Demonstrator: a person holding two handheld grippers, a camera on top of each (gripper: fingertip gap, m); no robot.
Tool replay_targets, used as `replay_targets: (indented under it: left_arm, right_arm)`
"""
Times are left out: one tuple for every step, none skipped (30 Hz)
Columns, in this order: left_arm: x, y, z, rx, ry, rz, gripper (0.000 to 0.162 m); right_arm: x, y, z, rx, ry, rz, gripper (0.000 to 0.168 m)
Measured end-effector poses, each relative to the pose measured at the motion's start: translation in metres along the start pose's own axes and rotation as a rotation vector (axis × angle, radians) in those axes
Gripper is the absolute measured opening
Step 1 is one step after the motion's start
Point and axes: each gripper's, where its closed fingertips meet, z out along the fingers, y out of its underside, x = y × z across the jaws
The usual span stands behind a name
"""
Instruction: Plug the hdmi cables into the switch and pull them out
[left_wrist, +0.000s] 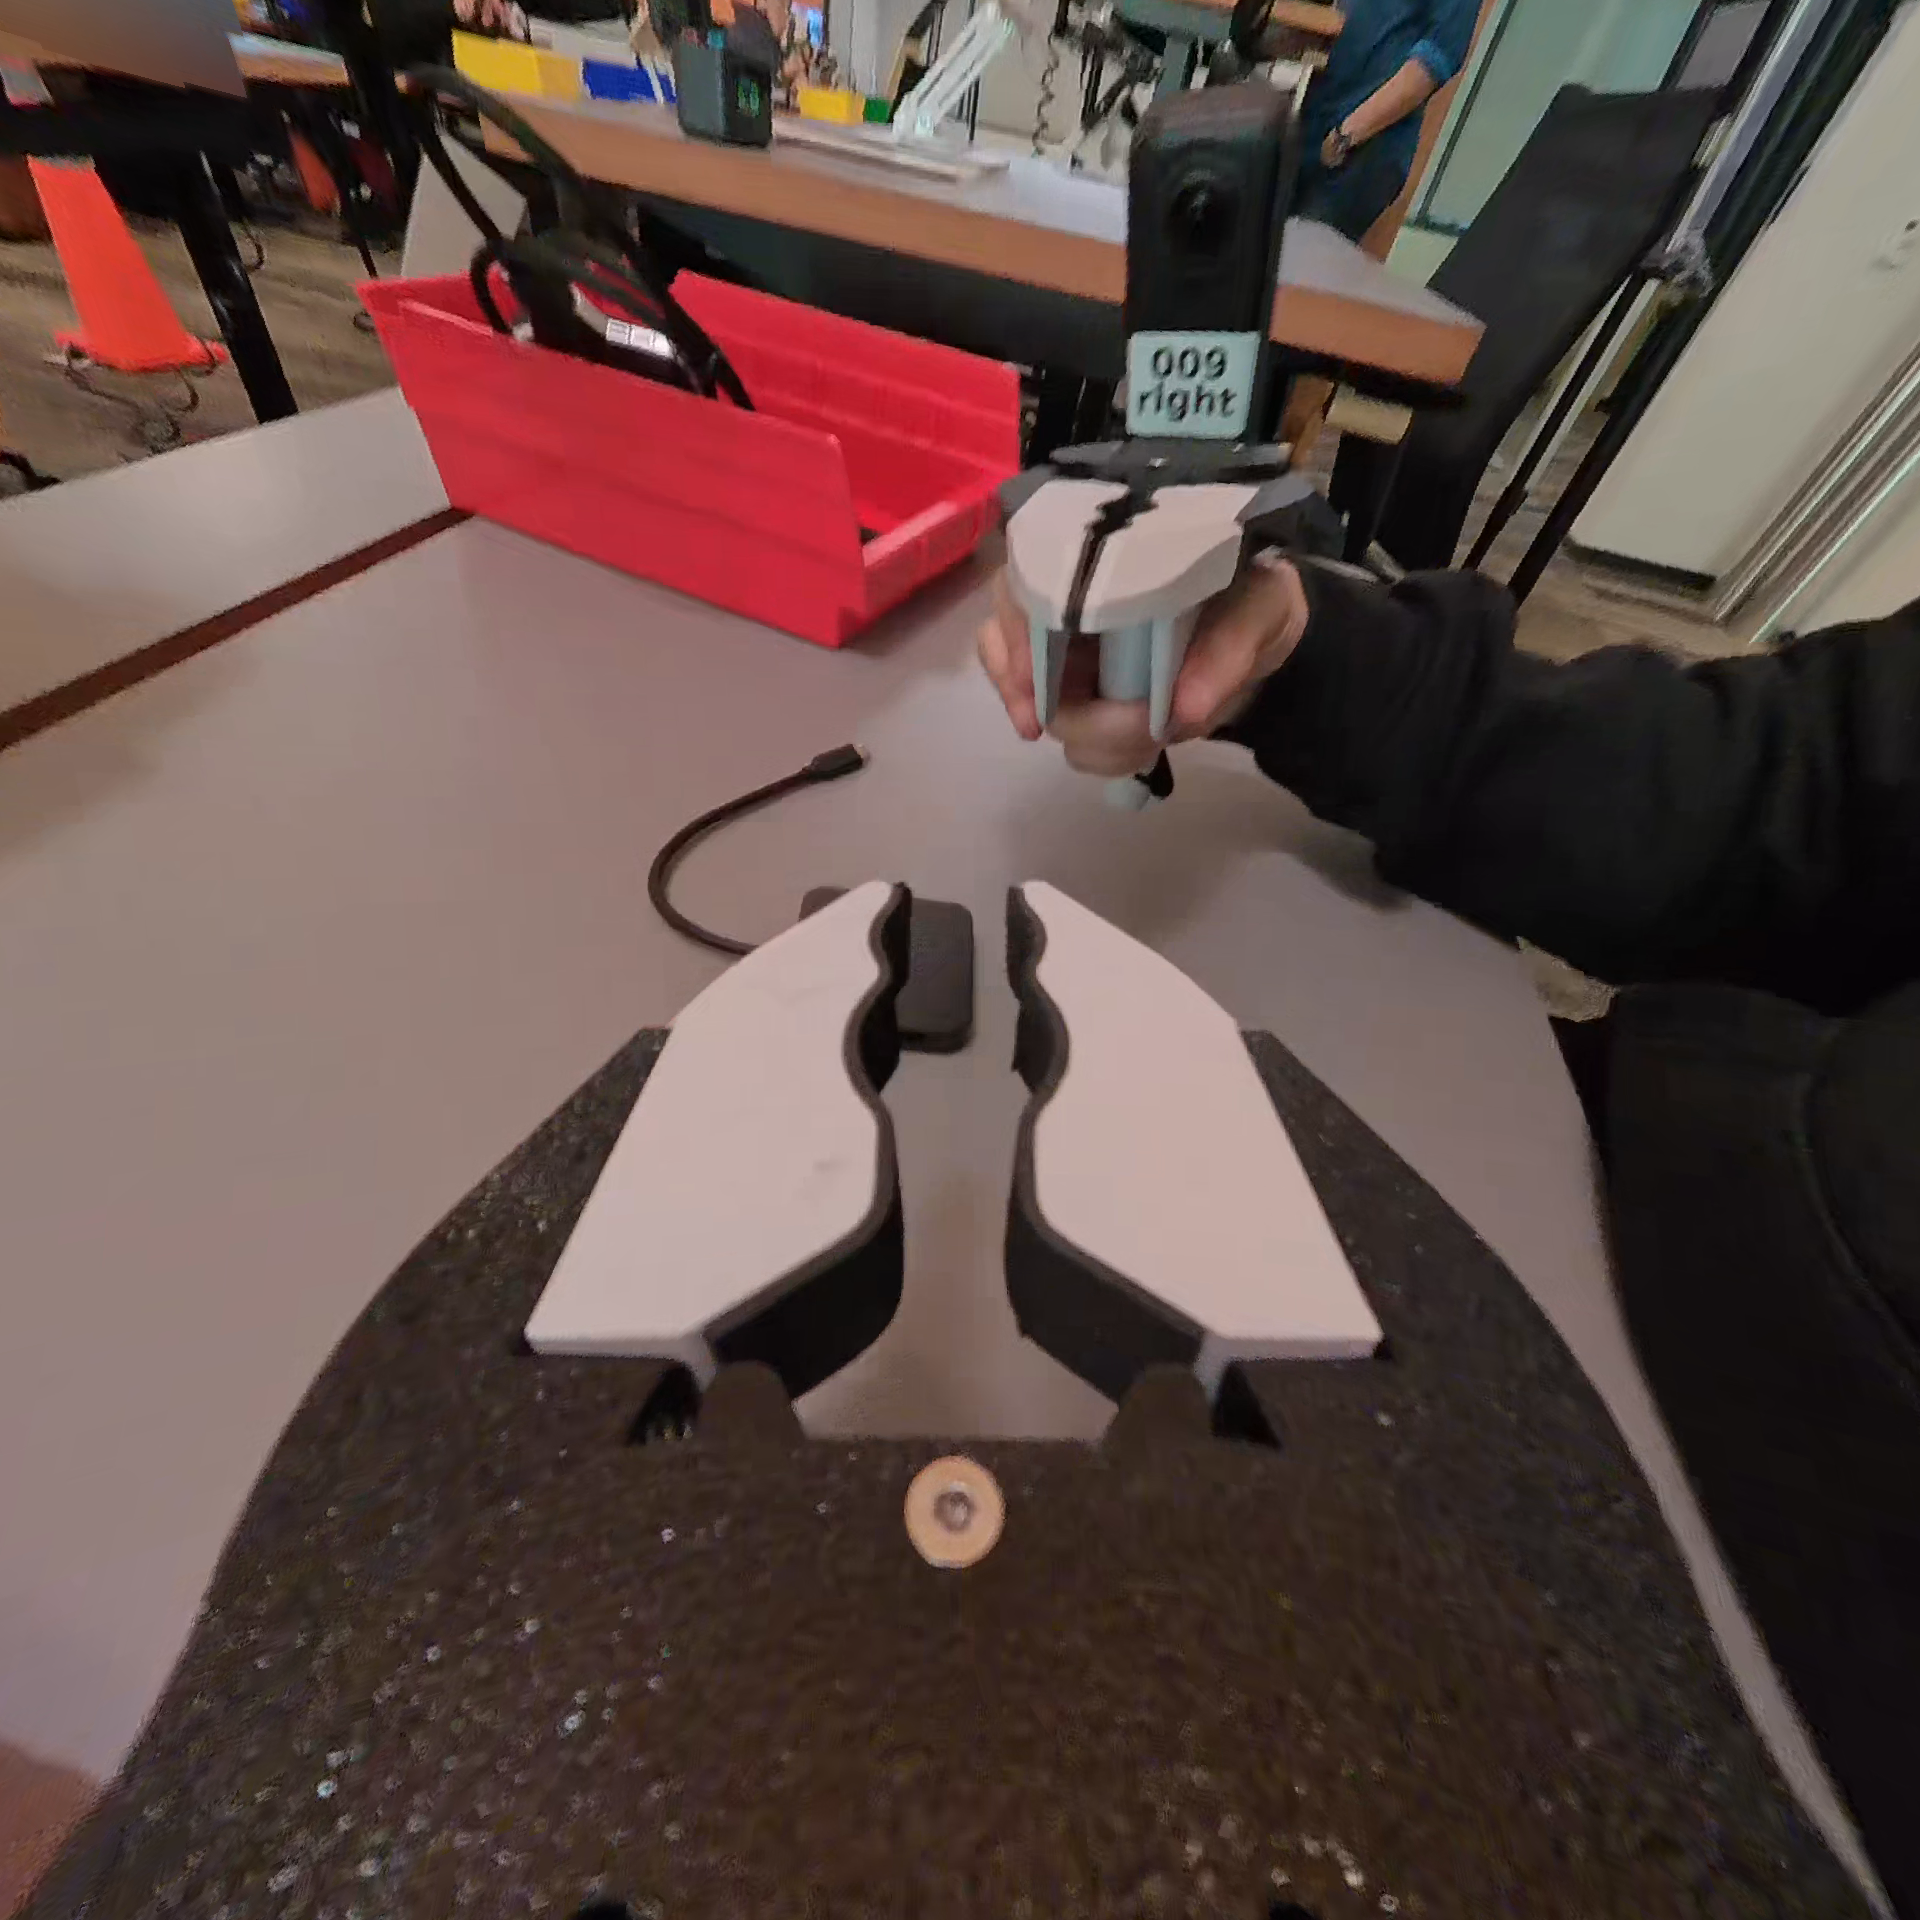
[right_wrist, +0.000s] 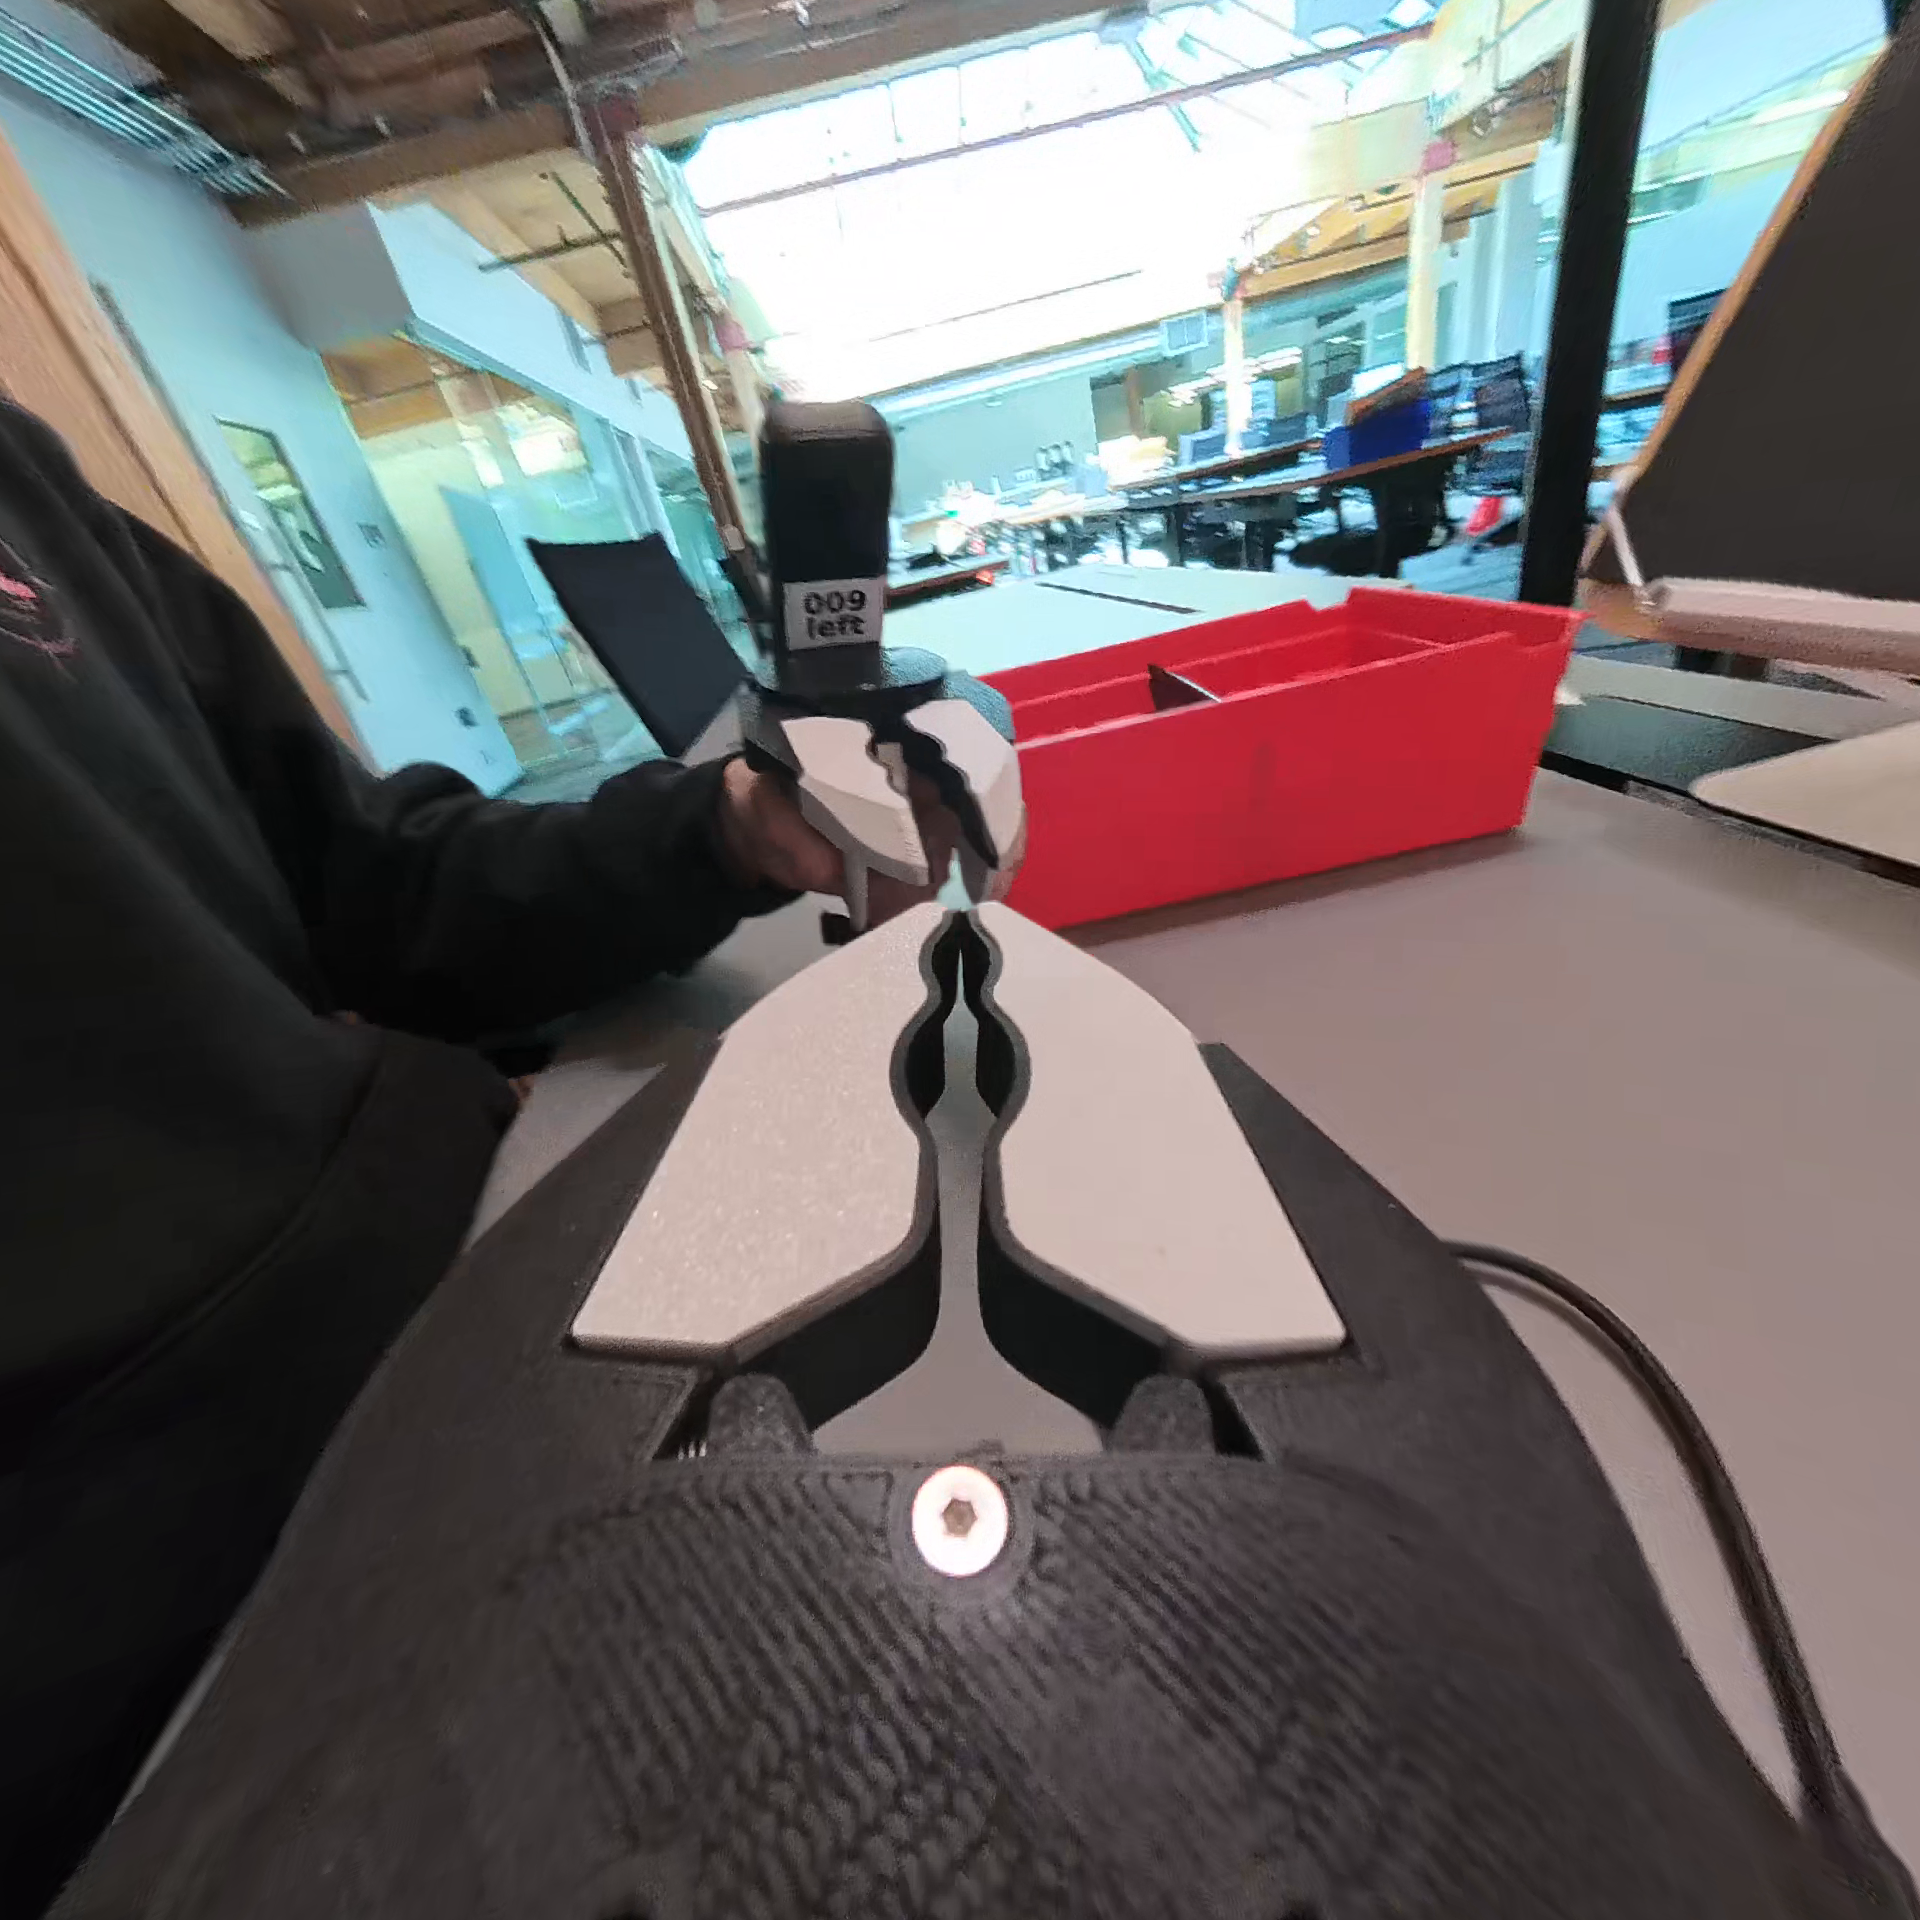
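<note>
Left wrist view: left gripper (left_wrist: 956, 904) open over, probably, switch (left_wrist: 935, 977).

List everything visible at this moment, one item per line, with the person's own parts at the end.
switch: 1, black, flat on the table, seen between the left gripper's fingertips.
cable: 1, black, curls away from the switch, far plug lying free on the table.
bin: 1, red, far side of the table, dark cables bundled inside.
table: 1, grey, under everything.
traffic cone: 1, orange, on the floor at far left.
left gripper: 1, grey fingers, open over the switch.
right gripper: 1, grey fingers, shut, empty.
hand: 1, black sleeve, holding the right gripper.
</note>
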Motion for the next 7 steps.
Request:
replay_targets:
  left_arm:
    - [0.000, 0.005, 0.002, -0.025, -0.005, 0.008, 0.021]
    - [0.000, 0.009, 0.004, -0.059, -0.006, 0.021, 0.027]
    - [0.000, 0.014, 0.006, -0.098, -0.006, 0.038, 0.032]
    - [-0.001, 0.020, 0.009, -0.142, -0.012, 0.055, 0.036]
    - [-0.004, 0.025, 0.012, -0.184, -0.027, 0.074, 0.040]
    - [-0.006, 0.029, 0.016, -0.215, -0.038, 0.099, 0.045]
    - [-0.006, 0.034, 0.020, -0.244, -0.029, 0.125, 0.050]
  right_arm:
    - [0.003, 0.003, -0.004, -0.016, 0.035, -0.012, 0.001]
    - [0.008, 0.004, -0.008, -0.032, 0.079, -0.013, 0.010]
    - [0.015, 0.004, -0.012, -0.044, 0.139, -0.010, 0.021]
    - [0.024, 0.005, -0.017, -0.063, 0.211, -0.007, 0.026]
    - [0.032, 0.009, -0.021, -0.095, 0.280, -0.004, 0.031]
    - [0.037, 0.014, -0.023, -0.129, 0.337, -0.006, 0.039]
    - [0.041, 0.021, -0.024, -0.162, 0.394, -0.003, 0.043]
